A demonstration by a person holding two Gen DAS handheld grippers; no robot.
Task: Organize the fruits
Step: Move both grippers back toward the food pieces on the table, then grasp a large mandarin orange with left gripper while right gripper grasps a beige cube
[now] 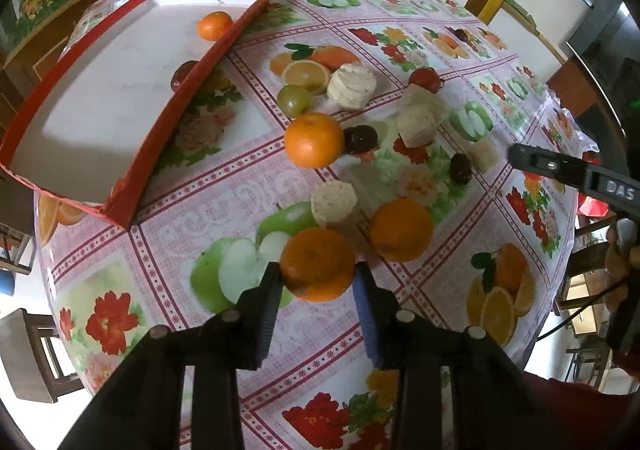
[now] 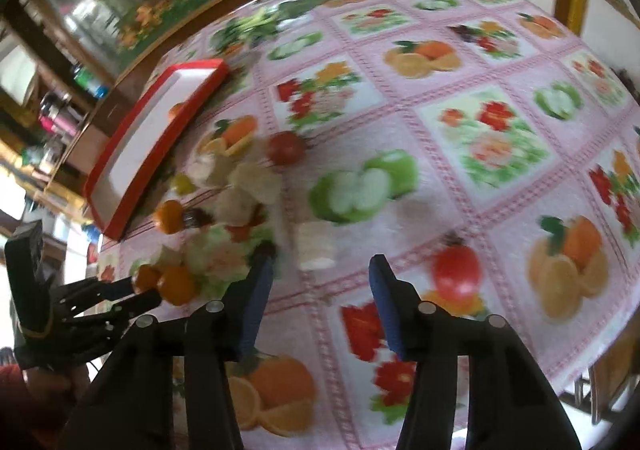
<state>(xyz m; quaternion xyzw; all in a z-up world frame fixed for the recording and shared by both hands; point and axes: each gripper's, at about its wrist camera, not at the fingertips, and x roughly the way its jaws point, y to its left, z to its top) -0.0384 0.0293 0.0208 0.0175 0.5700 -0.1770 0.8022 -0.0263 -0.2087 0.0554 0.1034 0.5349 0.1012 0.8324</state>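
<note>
The left gripper (image 1: 317,278) clamps an orange (image 1: 318,264) (lift straight, then to the red tray (image 1: 132,177)); the right gripper (image 2: 322,272) stands apart, empty.

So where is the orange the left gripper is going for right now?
In the left wrist view the orange sits low and central between the left gripper pads, on the tablecloth, with another orange just right and a beige block behind it.
</note>
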